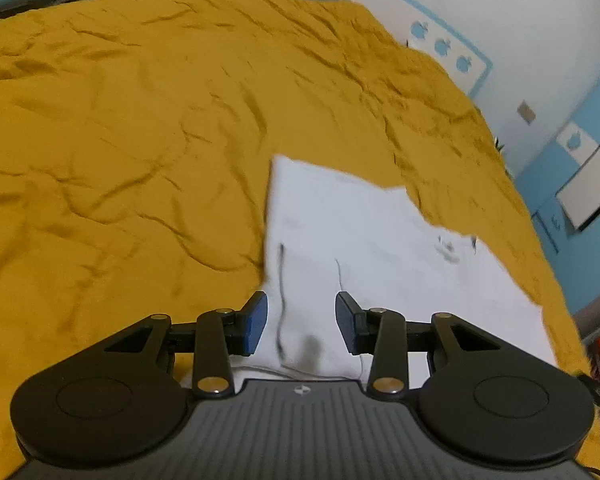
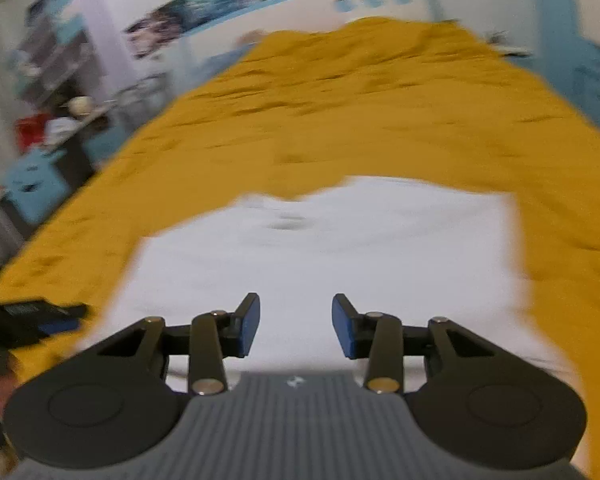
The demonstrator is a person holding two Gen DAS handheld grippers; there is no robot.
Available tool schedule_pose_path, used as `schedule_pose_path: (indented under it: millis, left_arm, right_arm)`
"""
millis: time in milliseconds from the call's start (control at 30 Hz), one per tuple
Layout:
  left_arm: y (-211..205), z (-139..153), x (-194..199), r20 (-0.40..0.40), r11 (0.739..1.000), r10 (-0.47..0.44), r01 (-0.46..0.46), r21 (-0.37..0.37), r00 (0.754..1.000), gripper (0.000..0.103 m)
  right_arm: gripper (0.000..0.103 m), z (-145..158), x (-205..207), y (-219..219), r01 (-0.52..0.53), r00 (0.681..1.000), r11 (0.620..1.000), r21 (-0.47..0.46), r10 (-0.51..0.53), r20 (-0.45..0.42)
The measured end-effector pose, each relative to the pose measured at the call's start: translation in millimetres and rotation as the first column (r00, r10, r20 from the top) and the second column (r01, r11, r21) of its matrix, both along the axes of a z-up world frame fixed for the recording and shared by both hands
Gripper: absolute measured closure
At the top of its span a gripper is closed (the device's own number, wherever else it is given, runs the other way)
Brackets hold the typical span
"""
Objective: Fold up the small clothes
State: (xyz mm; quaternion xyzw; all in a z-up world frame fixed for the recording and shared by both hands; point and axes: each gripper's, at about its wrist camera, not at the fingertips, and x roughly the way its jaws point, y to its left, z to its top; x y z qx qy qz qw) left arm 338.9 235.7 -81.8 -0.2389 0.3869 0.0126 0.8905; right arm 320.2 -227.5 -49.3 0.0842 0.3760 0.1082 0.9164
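Both the left tool (image 1: 301, 322) and right tool (image 2: 296, 325) gape wide, holding nothing, over the white garment (image 1: 364, 236) at lower centre on the yellow bed (image 1: 140, 120).

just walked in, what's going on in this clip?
A person holds a handheld gripper in each hand over a white garment lying on a mustard-yellow bedspread. The left gripper and right gripper are both open above the near part of the cloth, gripping nothing. The garment lies mostly flat; one corner looks cut in or already turned over. The right wrist view is motion-blurred. No grasp has been made yet.
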Motion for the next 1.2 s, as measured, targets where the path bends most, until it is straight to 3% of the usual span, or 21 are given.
schedule_pose_path:
  millis: [100, 233, 400, 433, 467, 500, 600, 700, 800, 1000, 1067, 1100, 1133, 1200]
  left_arm:
    - [-7, -10, 11, -0.038, 0.999, 0.004, -0.002, 0.033, 0.999, 0.062]
    - [-16, -17, 20, -0.070, 0.996, 0.001, 0.005, 0.088, 0.998, 0.087]
    - [-26, -20, 26, -0.117, 0.986, 0.000, 0.020, 0.164, 0.993, 0.095]
    - [-29, -20, 28, -0.123, 0.983, -0.003, 0.026, 0.181, 0.992, 0.096]
    - [-31, -20, 29, -0.125, 0.981, -0.004, 0.028, 0.193, 0.992, 0.097]
    - [-32, -19, 29, -0.127, 0.979, -0.003, 0.029, 0.201, 0.992, 0.098]
    - [-33, -20, 30, -0.133, 0.977, -0.005, 0.033, 0.209, 0.991, 0.099]
    - [-33, -24, 32, -0.143, 0.977, -0.012, 0.042, 0.211, 0.990, 0.099]
    - [-34, -27, 33, -0.146, 0.973, -0.018, 0.051, 0.224, 0.989, 0.099]
    - [-33, -22, 33, -0.129, 0.974, -0.027, 0.055, 0.218, 0.991, 0.098]
    - [-29, -20, 31, -0.111, 0.980, -0.025, 0.047, 0.193, 0.993, 0.098]
    - [-27, -18, 30, -0.101, 0.982, -0.023, 0.041, 0.182, 0.995, 0.097]
    - [-26, -17, 30, -0.094, 0.984, -0.018, 0.035, 0.176, 0.995, 0.097]
    - [-25, -13, 29, -0.075, 0.986, -0.013, 0.025, 0.168, 0.997, 0.097]
  right_arm:
    - [0.066, -15, -19, -41, 0.016, 1.000, 0.994, -0.113, -0.019, -0.023]
    - [0.064, -35, -26, -68, -0.001, 0.999, 0.970, -0.241, -0.008, -0.035]
    - [0.061, -57, -9, -72, -0.064, 0.998, 0.924, -0.377, 0.063, -0.017]
    - [0.065, -61, -3, -68, -0.059, 0.998, 0.913, -0.403, 0.058, -0.015]
    - [0.076, -64, 1, -68, -0.050, 0.999, 0.906, -0.421, 0.048, -0.015]
    - [0.100, -60, 2, -68, -0.053, 0.999, 0.912, -0.406, 0.052, -0.014]
    - [0.101, -41, -6, -70, -0.026, 0.996, 0.931, -0.365, 0.054, 0.067]
    - [0.103, -52, -5, -89, -0.008, 1.000, 0.946, -0.323, 0.010, 0.004]
    - [0.103, -81, 1, -105, 0.016, 0.996, 0.966, -0.260, -0.039, -0.083]
    - [0.103, -57, 5, -108, 0.030, 0.992, 0.977, -0.210, -0.055, -0.112]
    - [0.097, -40, 2, -111, 0.071, 0.992, 0.981, -0.182, -0.088, -0.085]
    - [0.083, -33, 1, -111, 0.085, 0.993, 0.983, -0.165, -0.098, -0.070]
    - [0.075, -27, 2, -112, 0.100, 0.993, 0.986, -0.135, -0.108, -0.051]
    - [0.077, -23, 13, -109, 0.111, 0.993, 0.990, -0.090, -0.114, -0.031]
